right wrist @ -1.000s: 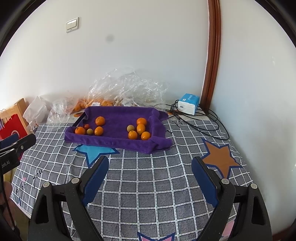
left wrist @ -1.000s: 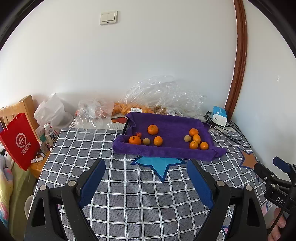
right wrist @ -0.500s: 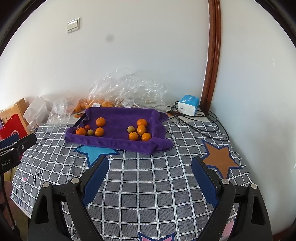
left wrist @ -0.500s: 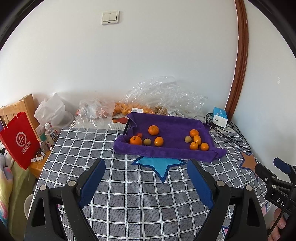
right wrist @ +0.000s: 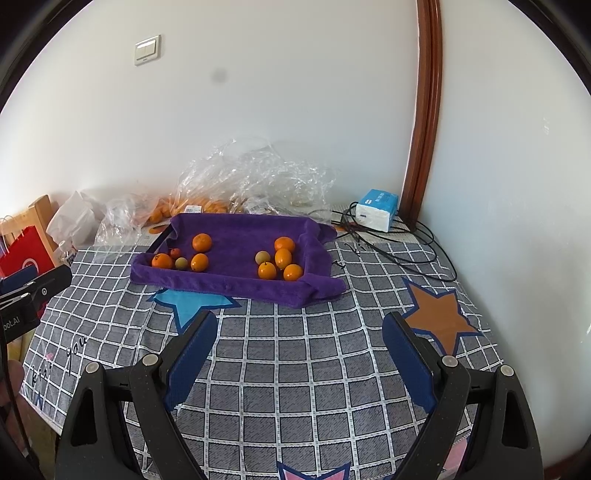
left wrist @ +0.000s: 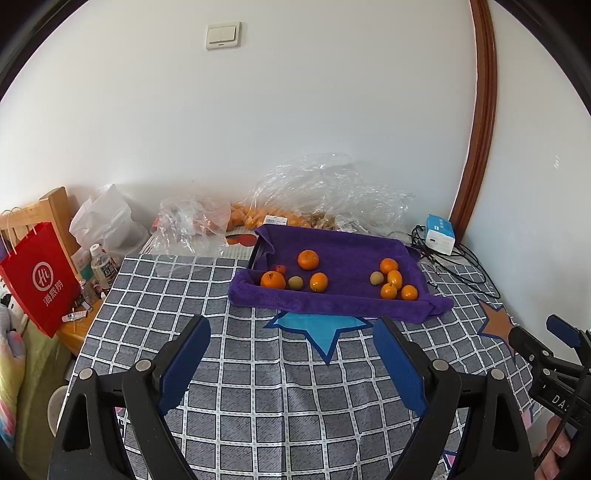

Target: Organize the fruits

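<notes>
White walls meet at a corner marked by a brown wooden trim (left wrist: pixel 484 110), and a light switch (left wrist: pixel 222 36) sits high on the far wall.

From the left wrist view, the worktop (left wrist: pixel 258 387) wears a grey checked cloth printed with a blue star (left wrist: pixel 321 328). At its far side lies a tray lined with purple towel (left wrist: pixel 343 254), its long axis running left to right across the view, parallel to the far wall. Inside are two groups of fruits: the left cluster (left wrist: pixel 291 275) of oranges, one small red fruit and a greenish one, and the right cluster (left wrist: pixel 395 282) of oranges with one pale fruit. Crumpled clear plastic bags (left wrist: pixel 325 192) lie behind the tray. Only this view shows fully the red paper bag (left wrist: pixel 40 273) and a water bottle (left wrist: pixel 101 264) off the worktop's left edge. The left tool (left wrist: pixel 291 363) hangs over the bare cloth, jaws spread wide, holding nothing. The right tool (left wrist: pixel 554 350) pokes in at the right edge.

From the right wrist view, the tray (right wrist: pixel 236 229) sits ahead and to the left, long axis slightly slanted. An orange star (right wrist: pixel 439 317), a blue-and-white box (right wrist: pixel 376 210) and black cables (right wrist: pixel 399 247) show plainly here. The right tool (right wrist: pixel 299 350) is likewise wide open and empty, well short of the tray.
</notes>
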The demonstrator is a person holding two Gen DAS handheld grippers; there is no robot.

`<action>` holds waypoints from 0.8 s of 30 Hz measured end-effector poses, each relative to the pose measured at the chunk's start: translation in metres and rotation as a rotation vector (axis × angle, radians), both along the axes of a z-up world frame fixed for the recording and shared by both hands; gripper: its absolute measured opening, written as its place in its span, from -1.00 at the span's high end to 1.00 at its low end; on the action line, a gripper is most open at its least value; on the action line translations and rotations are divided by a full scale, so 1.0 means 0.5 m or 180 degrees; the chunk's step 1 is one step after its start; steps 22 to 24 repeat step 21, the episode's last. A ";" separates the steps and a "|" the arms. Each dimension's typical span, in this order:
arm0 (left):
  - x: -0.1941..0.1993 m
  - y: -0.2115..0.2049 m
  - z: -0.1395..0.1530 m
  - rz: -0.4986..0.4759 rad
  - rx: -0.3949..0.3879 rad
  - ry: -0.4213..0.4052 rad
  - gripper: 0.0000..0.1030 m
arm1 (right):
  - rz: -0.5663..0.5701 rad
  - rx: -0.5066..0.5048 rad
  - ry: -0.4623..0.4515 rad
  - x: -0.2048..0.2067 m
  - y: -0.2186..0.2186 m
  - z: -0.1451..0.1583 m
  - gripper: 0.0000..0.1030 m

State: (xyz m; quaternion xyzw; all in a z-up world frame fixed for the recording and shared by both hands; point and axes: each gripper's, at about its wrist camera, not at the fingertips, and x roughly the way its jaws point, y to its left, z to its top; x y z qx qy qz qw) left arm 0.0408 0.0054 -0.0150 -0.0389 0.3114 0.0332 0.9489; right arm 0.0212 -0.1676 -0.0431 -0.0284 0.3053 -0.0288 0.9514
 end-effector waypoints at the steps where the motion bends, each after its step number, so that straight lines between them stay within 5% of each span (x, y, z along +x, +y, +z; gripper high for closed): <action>1: 0.000 0.001 0.000 -0.0001 -0.0002 -0.0001 -0.73 | 0.0000 0.0000 -0.0002 0.000 0.000 0.000 -0.75; 24: -0.007 -0.004 0.005 0.0013 0.0028 -0.0057 -0.74 | -0.0003 0.0002 -0.0008 -0.001 0.000 0.001 -0.75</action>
